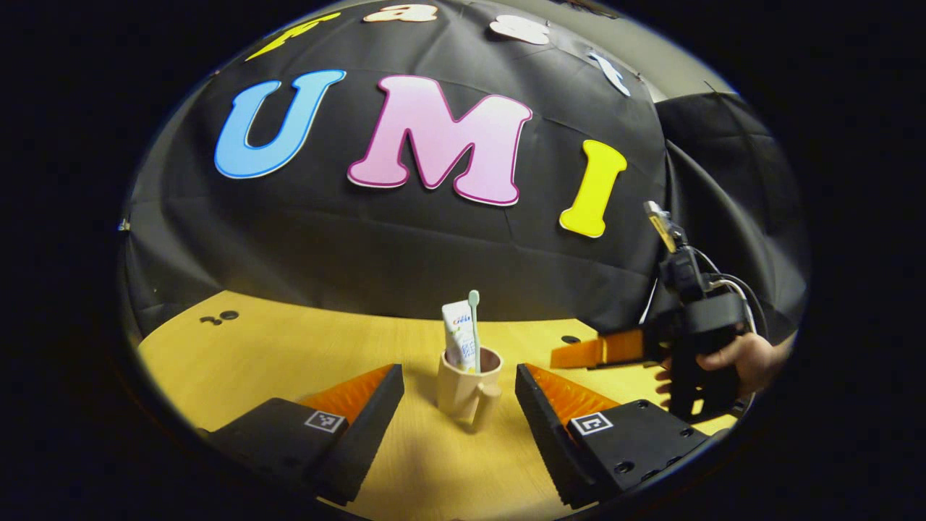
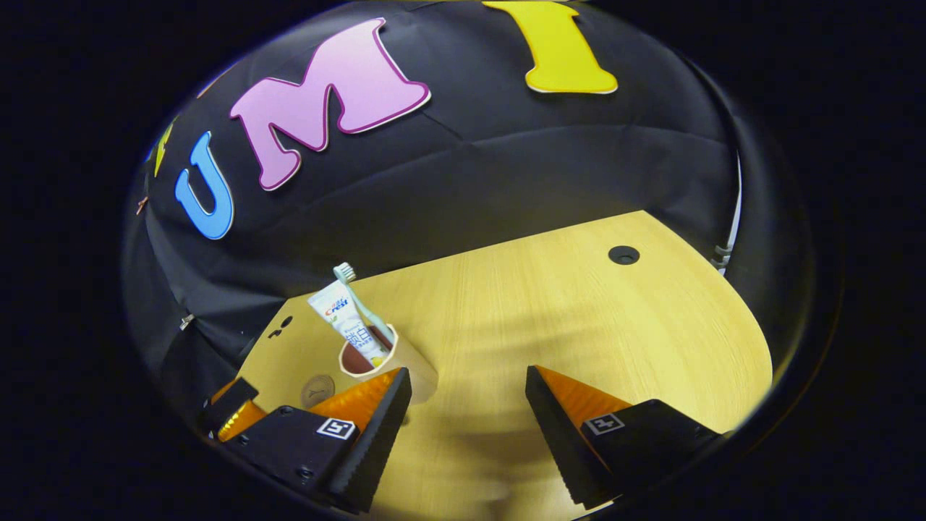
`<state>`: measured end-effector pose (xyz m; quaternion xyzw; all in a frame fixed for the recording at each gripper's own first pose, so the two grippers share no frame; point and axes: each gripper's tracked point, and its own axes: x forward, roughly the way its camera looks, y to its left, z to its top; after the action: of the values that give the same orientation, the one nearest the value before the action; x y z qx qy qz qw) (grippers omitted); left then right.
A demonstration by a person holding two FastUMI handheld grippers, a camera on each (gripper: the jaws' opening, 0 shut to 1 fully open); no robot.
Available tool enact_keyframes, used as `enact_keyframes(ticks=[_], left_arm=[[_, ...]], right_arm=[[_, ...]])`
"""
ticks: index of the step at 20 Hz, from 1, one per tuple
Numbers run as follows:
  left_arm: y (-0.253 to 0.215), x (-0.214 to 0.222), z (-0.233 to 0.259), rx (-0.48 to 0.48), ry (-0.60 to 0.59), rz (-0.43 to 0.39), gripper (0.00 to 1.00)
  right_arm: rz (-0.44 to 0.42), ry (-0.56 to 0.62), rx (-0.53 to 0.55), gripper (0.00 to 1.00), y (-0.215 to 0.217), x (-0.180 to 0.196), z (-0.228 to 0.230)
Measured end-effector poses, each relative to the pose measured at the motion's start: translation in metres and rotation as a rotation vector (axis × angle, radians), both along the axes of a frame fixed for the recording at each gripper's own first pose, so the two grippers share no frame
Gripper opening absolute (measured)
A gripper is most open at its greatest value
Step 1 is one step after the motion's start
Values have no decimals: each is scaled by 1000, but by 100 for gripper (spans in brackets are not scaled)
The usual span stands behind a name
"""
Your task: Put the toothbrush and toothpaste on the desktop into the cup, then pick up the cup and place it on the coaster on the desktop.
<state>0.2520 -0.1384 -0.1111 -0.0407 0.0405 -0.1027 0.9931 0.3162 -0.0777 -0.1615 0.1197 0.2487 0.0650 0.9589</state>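
On the left, the left gripper (image 1: pixel 459 394) is wide open and holds nothing; the cup (image 1: pixel 466 387) stands on the table (image 1: pixel 289 347) between its fingers, with toothpaste (image 1: pixel 459 336) and toothbrush (image 1: pixel 474 322) inside (both tall). A careless grasp may tip it. The right gripper (image 2: pixel 466 405) is open too, empty. The coaster (image 2: pixel 317 391) lies beside the cup.

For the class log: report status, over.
Left gripper open, cup between fingers. Right gripper open, empty. Toothbrush, toothpaste in cup. Nothing blocking.

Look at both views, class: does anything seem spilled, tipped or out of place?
Nothing stands out. The cup stands upright on the desktop, holding the toothpaste and toothbrush; nothing spilled.
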Motion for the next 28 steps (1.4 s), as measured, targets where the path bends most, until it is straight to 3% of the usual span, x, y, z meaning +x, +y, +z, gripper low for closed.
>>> enact_keyframes(ticks=[4, 10, 17, 22, 28], left_arm=[[25, -45, -5, -7, 92, 2, 98], [61, -79, 14, 5, 110, -8, 97], [112, -110, 18, -52, 115, 90, 97], [139, -134, -3, -51, 177, 169, 98], [141, -152, -32, -102, 276, 213, 97]], right_arm=[[21, 73, 22, 98, 33, 3, 11], [38, 231, -71, 97, 69, 10, 11], [163, 458, -224, 97, 103, 1, -38], [141, 557, -300, 96, 103, 10, -71], [122, 666, -293, 92, 113, 19, -97]])
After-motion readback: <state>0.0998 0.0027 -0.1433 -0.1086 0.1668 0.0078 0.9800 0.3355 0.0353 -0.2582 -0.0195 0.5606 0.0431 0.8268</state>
